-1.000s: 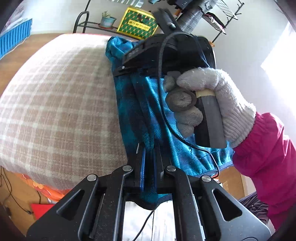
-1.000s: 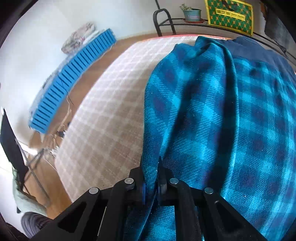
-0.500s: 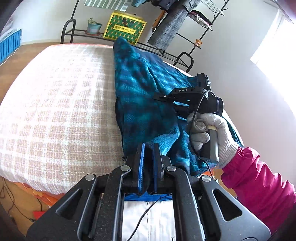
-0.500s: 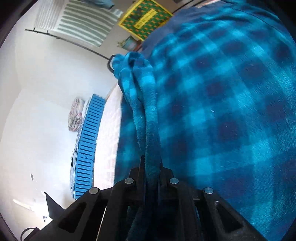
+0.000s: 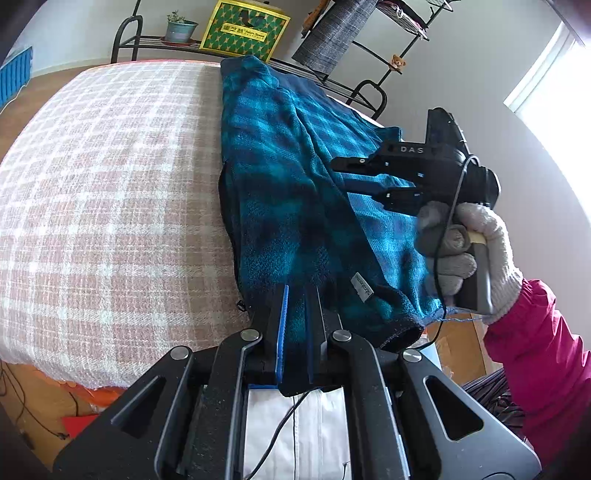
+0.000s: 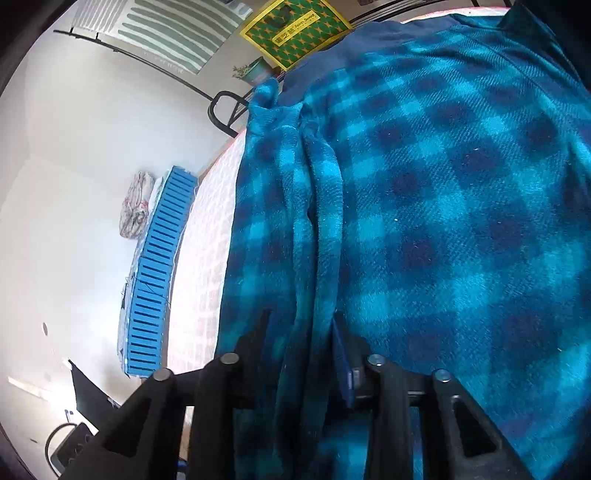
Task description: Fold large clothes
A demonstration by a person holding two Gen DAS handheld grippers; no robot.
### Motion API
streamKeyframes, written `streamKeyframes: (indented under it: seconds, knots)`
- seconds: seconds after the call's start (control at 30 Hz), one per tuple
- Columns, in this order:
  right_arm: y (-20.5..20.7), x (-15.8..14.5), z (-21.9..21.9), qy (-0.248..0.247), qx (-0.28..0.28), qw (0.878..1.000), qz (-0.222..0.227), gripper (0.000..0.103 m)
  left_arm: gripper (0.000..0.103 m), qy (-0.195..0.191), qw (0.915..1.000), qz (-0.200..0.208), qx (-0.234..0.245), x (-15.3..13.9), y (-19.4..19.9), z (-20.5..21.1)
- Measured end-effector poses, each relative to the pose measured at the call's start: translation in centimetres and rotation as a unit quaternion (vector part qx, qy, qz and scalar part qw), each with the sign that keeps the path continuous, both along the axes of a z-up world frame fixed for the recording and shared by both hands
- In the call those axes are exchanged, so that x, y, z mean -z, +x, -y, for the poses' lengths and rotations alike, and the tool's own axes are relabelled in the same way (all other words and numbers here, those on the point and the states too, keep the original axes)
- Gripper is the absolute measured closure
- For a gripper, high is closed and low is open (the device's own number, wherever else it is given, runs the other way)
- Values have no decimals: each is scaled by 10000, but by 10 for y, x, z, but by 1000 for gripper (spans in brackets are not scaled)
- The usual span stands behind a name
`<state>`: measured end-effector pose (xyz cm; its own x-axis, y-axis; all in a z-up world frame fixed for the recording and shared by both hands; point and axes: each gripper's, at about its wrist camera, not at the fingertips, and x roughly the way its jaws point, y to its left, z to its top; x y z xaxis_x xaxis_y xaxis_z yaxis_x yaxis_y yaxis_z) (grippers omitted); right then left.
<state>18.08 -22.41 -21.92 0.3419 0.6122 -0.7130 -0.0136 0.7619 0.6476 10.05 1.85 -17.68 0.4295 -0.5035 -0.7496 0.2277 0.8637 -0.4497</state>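
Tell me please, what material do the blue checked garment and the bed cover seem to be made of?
Blue checked garment: probably fleece or brushed flannel, matte; the surface looks fuzzy and it falls in thick soft folds. Bed cover: seemingly woven cotton, matte; a pink and white check with visible coarse weave. Fibre content cannot be confirmed.

Left wrist camera looks down along the bed [image 5: 110, 192] from its near edge. Right wrist camera sits close over the blue plaid garment [image 6: 443, 221]. Both share that garment and the green box [image 5: 243, 31].

A teal-and-navy checked fleece garment [image 5: 291, 192] lies folded lengthwise along the bed's right side; rumpled.
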Motion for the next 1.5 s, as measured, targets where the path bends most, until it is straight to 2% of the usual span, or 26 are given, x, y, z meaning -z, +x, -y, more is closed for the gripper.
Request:
streamKeyframes:
  seconds: [0.1,0.13,0.17,0.2,0.3,0.33,0.37,0.4,0.47,0.5,0.57,0.63,0.7,0.73,0.77,0.83,0.93,1.03,1.13,1.27,1.37,1.5]
  knots:
    - [-27,-11,3,-103,-337,9993,-121,62,98,-73,9998,-65,152,5,-6,8]
    - [-37,-13,4,-129,-447,9988,-152,57,98,-98,9997,-97,179,7,-7,11]
    - [-47,-14,3,-191,-538,9982,-179,47,98,-166,9995,-136,218,10,-8,15]
    - [-56,-14,1,-263,-602,9976,-231,43,98,-215,9993,-177,267,13,-10,20]
    - [-72,-9,-7,-276,-897,9950,-342,44,98,-321,9979,-302,466,23,-13,42]
    - [-74,-6,-12,-248,-990,9941,-362,59,98,-415,9966,-380,603,29,-14,53]
    - [-75,-2,-17,-191,-1135,9926,-378,81,98,-416,9953,-449,751,35,-15,64]
    - [-77,1,-21,-287,-1216,9914,-380,90,98,-284,9950,-480,834,41,-17,75]
    - [-78,1,-23,-859,-1180,9891,-195,97,98,-56,9951,-390,907,45,-22,86]
    - [-78,2,-20,-1008,-1127,9884,-168,97,98,-6,9951,-346,927,44,-23,87]
    - [-79,1,-14,-988,-1041,9895,-157,97,98,-112,9951,-339,921,37,-24,81]
    - [-80,-5,-2,-893,-972,9912,-101,89,98,-260,9954,-307,867,25,-26,70]
    - [-79,-17,-1,-923,-986,9908,106,77,98,-213,9959,-138,869,13,-30,59]
    - [-78,-23,-2,-944,-995,9903,217,63,98,-145,9962,-30,853,7,-32,55]
    - [-75,-28,-7,-968,-1014,9896,327,62,98,-75,9967,73,800,3,-32,50]
    - [-73,-35,-13,-1117,-1078,9864,540,67,98,46,9977,225,645,-1,-24,43]
    - [-67,-48,-27,-1365,-1189,9801,819,69,98,120,9988,290,368,-5,-6,34]
    - [-57,-71,-39,-1428,-1180,9742,1291,69,98,263,9990,314,192,-3,8,34]
    - [-34,-99,-51,-1375,-1188,9680,1731,69,98,312,9989,270,238,4,18,38]
    - [11,-119,-79,-1355,-1383,9618,1933,70,98,223,9990,241,301,10,20,39]
    - [55,-116,-102,-1327,-1377,9637,1865,72,98,122,9994,176,272,17,23,36]
    - [108,-96,-124,-1521,-1348,9602,1918,73,98,-265,9995,-172,36,31,30,24]
